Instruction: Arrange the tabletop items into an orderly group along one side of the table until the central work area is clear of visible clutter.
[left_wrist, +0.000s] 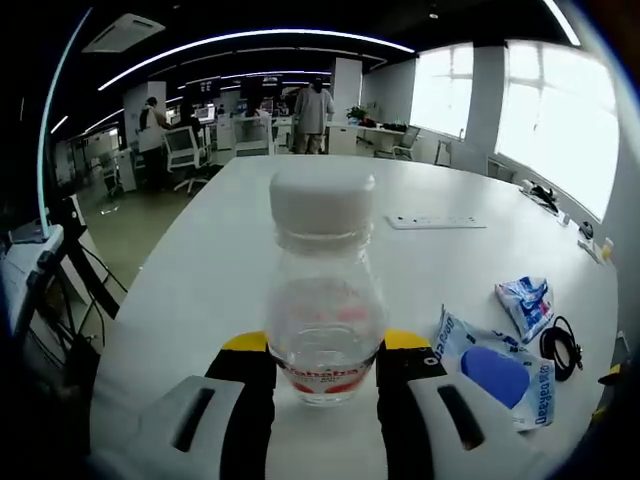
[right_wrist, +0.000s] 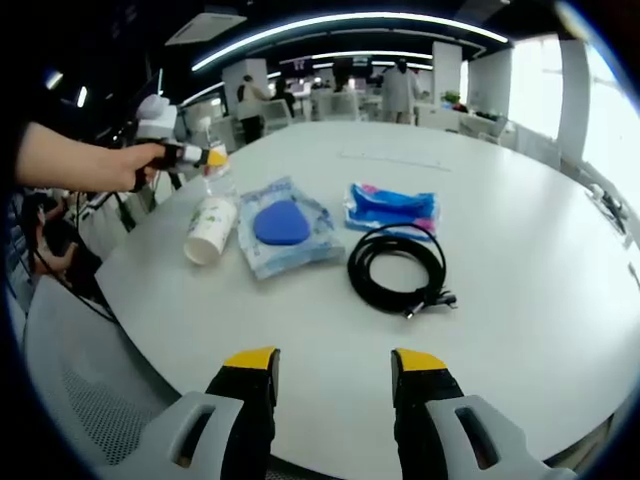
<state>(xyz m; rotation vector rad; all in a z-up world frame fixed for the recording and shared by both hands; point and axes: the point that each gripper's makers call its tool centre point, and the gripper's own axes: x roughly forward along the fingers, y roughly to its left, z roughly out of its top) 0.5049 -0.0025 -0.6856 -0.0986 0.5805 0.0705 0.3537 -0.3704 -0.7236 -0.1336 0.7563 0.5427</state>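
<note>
A clear plastic bottle (left_wrist: 322, 300) with a white cap stands upright on the white table (left_wrist: 300, 190), and my left gripper (left_wrist: 327, 345) is shut on its lower body. In the right gripper view a hand holds that left gripper (right_wrist: 205, 158) at the table's left edge. Beside it a white cup (right_wrist: 210, 230) lies on its side. A blue-and-white packet (right_wrist: 285, 225) (left_wrist: 495, 370), a blue-and-pink packet (right_wrist: 392, 208) (left_wrist: 525, 300) and a coiled black cable (right_wrist: 398, 265) (left_wrist: 560, 345) lie close together. My right gripper (right_wrist: 332, 365) hangs open over the near table edge, holding nothing.
A white power strip (left_wrist: 435, 222) lies farther out on the table. A grey mesh chair (right_wrist: 90, 370) stands by the near left edge. People, desks and office chairs (left_wrist: 185, 150) fill the room behind. Small dark items (left_wrist: 545, 195) sit near the window side.
</note>
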